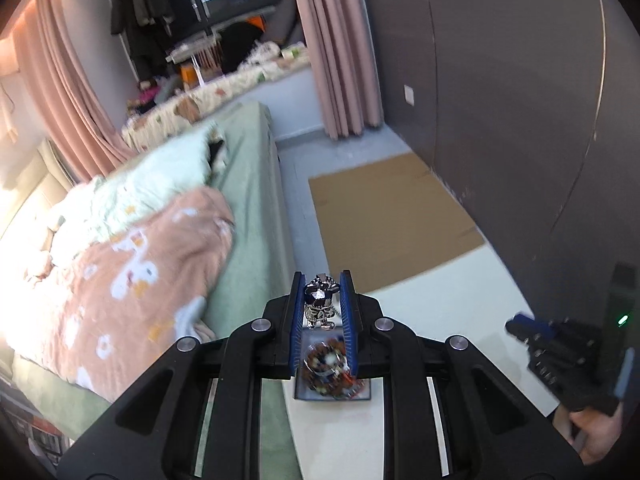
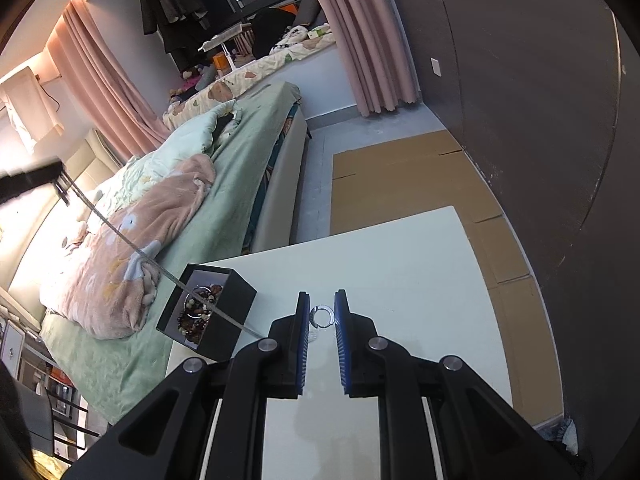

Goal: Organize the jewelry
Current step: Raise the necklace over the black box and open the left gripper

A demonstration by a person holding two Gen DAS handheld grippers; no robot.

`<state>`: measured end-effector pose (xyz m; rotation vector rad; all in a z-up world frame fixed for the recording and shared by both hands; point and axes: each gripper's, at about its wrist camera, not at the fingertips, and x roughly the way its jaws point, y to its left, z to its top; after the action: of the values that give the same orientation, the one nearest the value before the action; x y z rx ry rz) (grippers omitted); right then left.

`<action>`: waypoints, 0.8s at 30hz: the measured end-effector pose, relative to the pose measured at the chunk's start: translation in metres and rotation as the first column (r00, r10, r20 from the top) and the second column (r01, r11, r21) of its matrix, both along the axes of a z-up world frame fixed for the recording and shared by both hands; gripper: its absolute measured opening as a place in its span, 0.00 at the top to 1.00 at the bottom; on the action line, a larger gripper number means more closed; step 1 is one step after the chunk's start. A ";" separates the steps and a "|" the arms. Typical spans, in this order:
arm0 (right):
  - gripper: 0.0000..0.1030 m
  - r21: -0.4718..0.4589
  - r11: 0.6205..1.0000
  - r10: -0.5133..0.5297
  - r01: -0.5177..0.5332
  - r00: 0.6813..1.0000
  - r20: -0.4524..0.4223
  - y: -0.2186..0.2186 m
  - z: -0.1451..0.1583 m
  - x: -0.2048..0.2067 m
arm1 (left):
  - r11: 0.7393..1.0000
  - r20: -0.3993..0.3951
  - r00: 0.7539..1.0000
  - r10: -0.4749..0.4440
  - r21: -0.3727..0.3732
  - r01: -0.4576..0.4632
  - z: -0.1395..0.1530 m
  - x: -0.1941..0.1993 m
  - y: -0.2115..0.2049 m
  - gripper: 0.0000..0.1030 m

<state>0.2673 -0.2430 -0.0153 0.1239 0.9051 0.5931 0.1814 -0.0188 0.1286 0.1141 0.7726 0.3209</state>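
Note:
My left gripper (image 1: 322, 280) is shut on a silver and dark pendant (image 1: 318, 298), high above the white table (image 1: 440, 280). Straight below it stands a black box (image 1: 332, 394) full of bead bracelets (image 1: 330, 366). In the right wrist view the left gripper (image 2: 60, 182) hangs at the upper left, and the necklace's chain (image 2: 132, 248) runs from it down across the black box (image 2: 224, 332) to the table (image 2: 400, 260). My right gripper (image 2: 322, 312) is low over the table, shut on a small silver ring (image 2: 322, 316). A hand holds the right gripper (image 1: 520, 326) at the right edge.
A bed (image 2: 248, 152) with pink and pale green blankets lies left of the table. Flat cardboard (image 2: 400, 176) covers the floor beyond the table's far edge. A dark wall (image 2: 540, 100) runs along the right, and pink curtains (image 2: 360, 40) hang at the back.

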 end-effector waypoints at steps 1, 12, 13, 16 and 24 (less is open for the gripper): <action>0.88 0.001 1.000 0.001 -0.001 1.000 0.001 0.001 0.000 0.000 | 1.000 0.017 1.000 0.002 0.003 -0.002 0.009 -0.003 0.002 0.83; 0.88 0.007 1.000 0.026 -0.026 1.000 0.013 0.014 0.000 0.000 | 0.998 0.138 0.990 0.014 0.062 -0.023 0.079 -0.019 0.013 0.83; 0.88 0.007 1.000 0.028 -0.028 1.000 0.014 0.016 0.000 0.000 | 0.998 0.140 0.990 0.016 0.059 -0.024 0.080 -0.019 0.015 0.83; 0.88 0.009 0.999 0.036 -0.036 0.999 0.013 0.021 -0.001 0.001 | 0.998 0.135 0.991 0.021 0.048 -0.028 0.074 -0.017 0.022 0.83; 0.88 0.012 0.999 0.046 -0.046 0.999 0.012 0.034 -0.002 0.003 | 0.999 0.096 0.994 0.045 -0.004 -0.045 0.038 -0.010 0.044 0.83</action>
<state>0.2701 -0.2086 -0.0175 0.1107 0.8954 0.6419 0.1717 0.0255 0.1666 0.0791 0.6808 0.3662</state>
